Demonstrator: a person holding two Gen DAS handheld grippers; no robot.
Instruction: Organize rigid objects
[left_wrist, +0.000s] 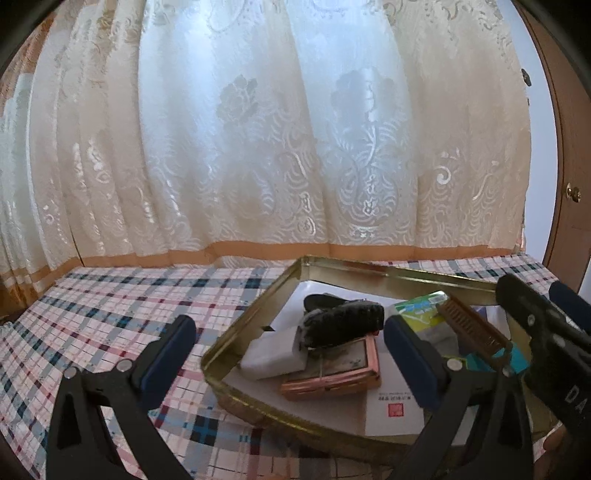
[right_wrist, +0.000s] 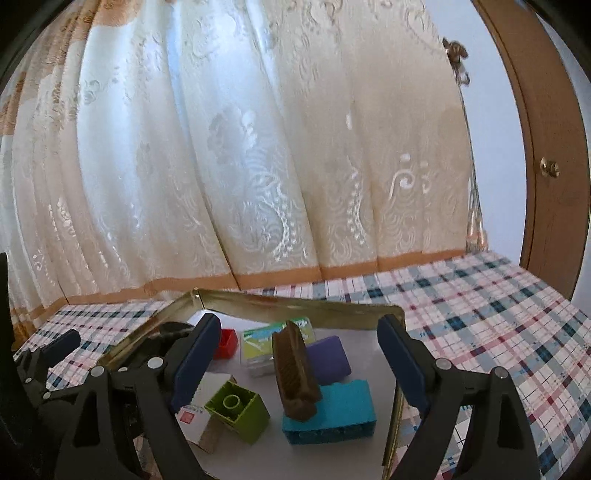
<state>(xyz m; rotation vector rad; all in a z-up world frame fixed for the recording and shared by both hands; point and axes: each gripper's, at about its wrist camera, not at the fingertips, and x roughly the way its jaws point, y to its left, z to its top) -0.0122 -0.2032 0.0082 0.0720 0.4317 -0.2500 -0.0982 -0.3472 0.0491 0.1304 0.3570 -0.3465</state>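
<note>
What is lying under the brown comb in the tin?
The brown comb leans with its near end on the blue block; behind it are a purple block and a green-and-white box. What lies beneath its middle is hidden.

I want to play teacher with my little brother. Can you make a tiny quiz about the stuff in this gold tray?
1. True or false: the brown comb leans on the teal block.
2. Which block shows a round hole on top? A) purple block B) green block C) red block
3. Is the right gripper holding anything?

Key: 1. True. 2. B. 3. No, its jaws stand open and empty over the gold tray.
</note>
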